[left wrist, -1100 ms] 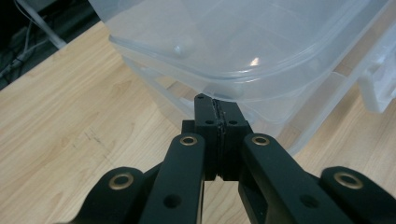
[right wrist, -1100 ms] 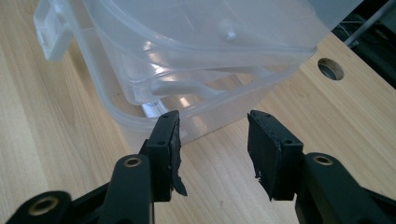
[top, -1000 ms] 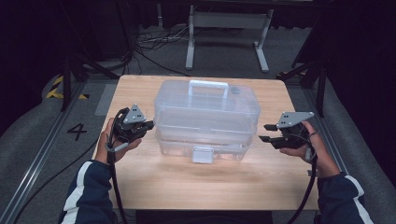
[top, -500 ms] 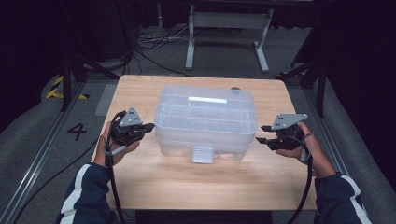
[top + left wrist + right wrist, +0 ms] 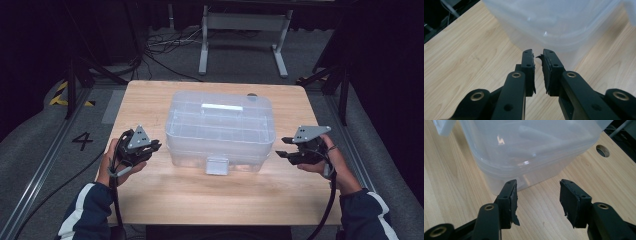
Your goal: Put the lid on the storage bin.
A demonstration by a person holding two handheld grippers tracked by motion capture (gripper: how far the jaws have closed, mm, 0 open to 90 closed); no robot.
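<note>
A clear plastic storage box (image 5: 220, 127) with its lid on rests in the middle of the wooden table (image 5: 150, 100); a white handle (image 5: 221, 107) lies flat on the lid and a latch tab (image 5: 216, 165) hangs at the front. My left gripper (image 5: 156, 145) sits just off the box's left side. In the left gripper view its jaws (image 5: 538, 53) have just been opening to a narrow gap with nothing between them, a little short of the box wall (image 5: 549, 22). My right gripper (image 5: 281, 147) points at the box's right side; its jaws (image 5: 537, 183) have just widened, empty, before the box corner (image 5: 524, 145).
A round cable hole (image 5: 251, 95) pierces the table behind the box. Bare wood runs along the front edge. Past the table are a grey floor, cables and a metal stand (image 5: 242, 30). Rails flank the table on both sides.
The box stood taller with its handle raised a second ago; it now sits low and flat. My left gripper sank a little and its jaws parted. The right gripper barely moved.
</note>
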